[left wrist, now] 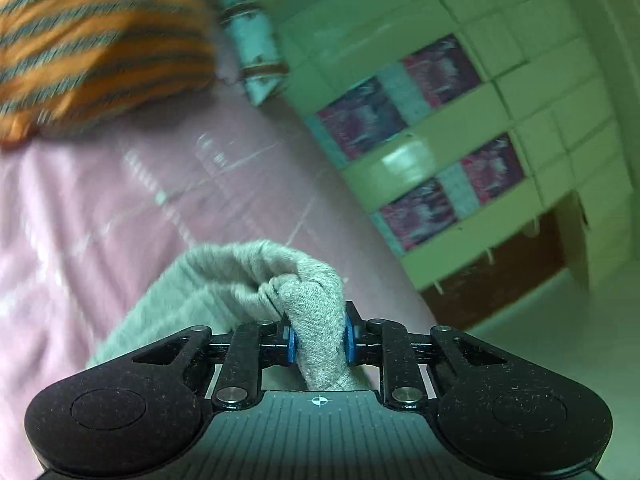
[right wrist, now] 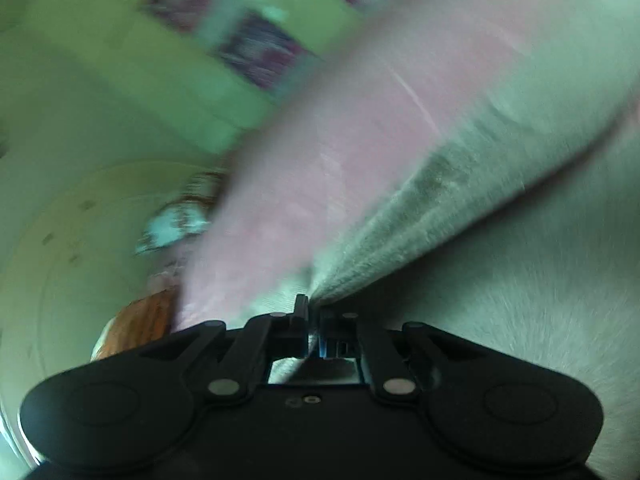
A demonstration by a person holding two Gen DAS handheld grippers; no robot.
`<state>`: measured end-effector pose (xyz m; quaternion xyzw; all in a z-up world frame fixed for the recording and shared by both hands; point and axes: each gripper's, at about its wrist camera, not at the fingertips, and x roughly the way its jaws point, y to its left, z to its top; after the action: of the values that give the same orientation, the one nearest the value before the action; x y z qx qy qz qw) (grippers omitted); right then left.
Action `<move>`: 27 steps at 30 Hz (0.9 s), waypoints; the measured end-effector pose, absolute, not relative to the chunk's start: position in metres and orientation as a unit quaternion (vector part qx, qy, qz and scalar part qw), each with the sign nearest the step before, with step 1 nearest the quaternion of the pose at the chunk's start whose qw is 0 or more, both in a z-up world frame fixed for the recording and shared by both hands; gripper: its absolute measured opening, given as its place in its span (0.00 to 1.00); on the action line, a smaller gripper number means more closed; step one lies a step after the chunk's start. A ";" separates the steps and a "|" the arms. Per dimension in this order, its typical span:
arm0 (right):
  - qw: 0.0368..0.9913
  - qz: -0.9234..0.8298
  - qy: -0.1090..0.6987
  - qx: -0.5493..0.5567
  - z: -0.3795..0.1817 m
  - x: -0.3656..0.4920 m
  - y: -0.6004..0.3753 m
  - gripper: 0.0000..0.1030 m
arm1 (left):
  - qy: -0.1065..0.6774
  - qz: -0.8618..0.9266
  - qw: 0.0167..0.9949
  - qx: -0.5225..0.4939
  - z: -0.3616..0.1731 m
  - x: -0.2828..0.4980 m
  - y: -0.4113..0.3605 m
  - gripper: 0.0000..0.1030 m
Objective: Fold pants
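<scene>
Pinching grey pants (left wrist: pixel 316 320) at two points: left claw (left wrist: pixel 319 340) grips a bunched fold; right claw (right wrist: pixel 310 320) is pressed together on a thin edge. Cloth runs forward from both over the pink bed (left wrist: pixel 100 208). Full length hidden; right view blurred.

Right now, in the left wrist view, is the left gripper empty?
No, the left gripper is shut on a bunched fold of the grey knitted pants, which fills the gap between its blue pads above the pink bedsheet.
</scene>
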<state>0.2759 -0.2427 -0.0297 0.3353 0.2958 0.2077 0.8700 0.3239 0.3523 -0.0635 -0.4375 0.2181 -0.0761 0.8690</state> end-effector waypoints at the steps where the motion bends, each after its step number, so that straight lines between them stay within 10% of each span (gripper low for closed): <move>1: 0.873 0.222 0.289 0.323 -0.025 0.261 -0.244 0.00 | 0.225 -0.081 0.872 -0.427 -0.064 0.321 0.353 0.22; 5: 0.856 0.211 0.383 0.275 -0.077 0.239 -0.232 0.00 | 0.347 -0.022 0.859 -0.375 -0.120 0.315 0.356 0.21; 27: 0.846 0.200 0.414 0.269 -0.091 0.224 -0.226 0.00 | 0.315 -0.006 0.865 -0.391 -0.117 0.320 0.379 0.20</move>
<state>0.2242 -0.2260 -0.0912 0.2695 0.4140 0.2003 0.8461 0.3197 0.3794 -0.1173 -0.3912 0.3150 -0.0059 0.8647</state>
